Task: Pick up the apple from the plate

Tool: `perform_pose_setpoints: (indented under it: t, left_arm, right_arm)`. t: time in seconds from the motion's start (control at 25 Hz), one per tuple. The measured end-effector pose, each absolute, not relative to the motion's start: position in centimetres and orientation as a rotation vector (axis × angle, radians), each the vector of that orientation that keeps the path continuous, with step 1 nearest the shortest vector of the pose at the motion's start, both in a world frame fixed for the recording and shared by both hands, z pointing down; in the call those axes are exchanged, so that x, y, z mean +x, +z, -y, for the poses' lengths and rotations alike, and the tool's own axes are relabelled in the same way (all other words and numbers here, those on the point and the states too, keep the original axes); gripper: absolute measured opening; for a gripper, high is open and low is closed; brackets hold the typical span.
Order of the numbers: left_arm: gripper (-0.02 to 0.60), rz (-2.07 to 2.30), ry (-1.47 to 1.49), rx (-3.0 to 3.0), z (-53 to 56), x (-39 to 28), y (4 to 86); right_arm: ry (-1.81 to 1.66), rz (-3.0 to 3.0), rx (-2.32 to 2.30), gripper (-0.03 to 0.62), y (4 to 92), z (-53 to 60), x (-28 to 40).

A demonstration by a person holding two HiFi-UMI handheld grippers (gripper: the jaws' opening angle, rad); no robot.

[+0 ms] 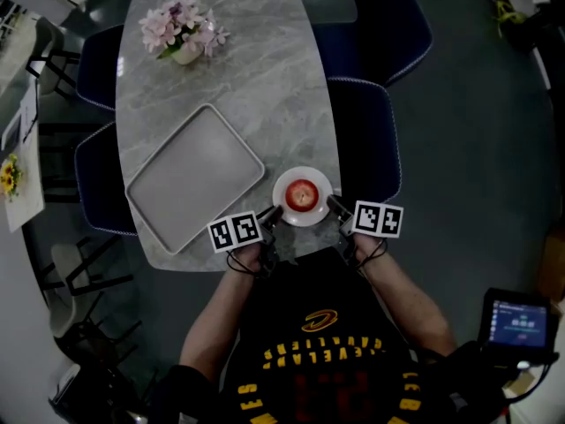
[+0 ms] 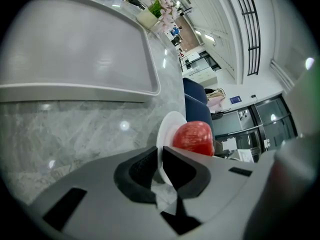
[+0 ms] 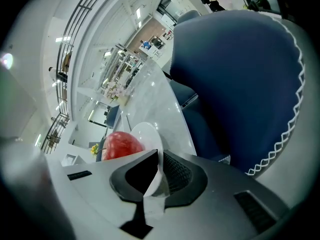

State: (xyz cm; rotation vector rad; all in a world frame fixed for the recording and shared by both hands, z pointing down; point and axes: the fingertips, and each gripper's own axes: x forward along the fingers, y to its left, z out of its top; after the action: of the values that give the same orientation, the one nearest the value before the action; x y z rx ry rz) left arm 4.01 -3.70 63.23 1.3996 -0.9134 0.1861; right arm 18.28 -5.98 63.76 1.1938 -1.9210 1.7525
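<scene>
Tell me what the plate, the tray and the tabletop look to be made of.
The plate looks like glazed ceramic: white, thin rim, soft gloss. The tray is probably matte plastic, pale grey with rounded corners and a raised lip, though coated metal is possible. The tabletop looks like polished marble or a marble-look slab: grey veining and mirrored light spots.

Dim overall in head view, dark vignette toward corners, fisheye bend at edges. Brighter in both gripper views, lit by ceiling strips, small glare spots on table, heavy barrel distortion, black corners, nearest foreground soft.
</scene>
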Motion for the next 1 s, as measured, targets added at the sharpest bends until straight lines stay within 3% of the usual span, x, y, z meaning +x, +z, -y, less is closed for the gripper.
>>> perform_pose_setpoints:
  t: [1.0]
  left_arm:
    - [0.035,0.936,0.22,1.391,3.8,4.1,65.9]
  right_arm:
    - [1.682,1.914,1.167,0.043,66.2,6.2,18.3]
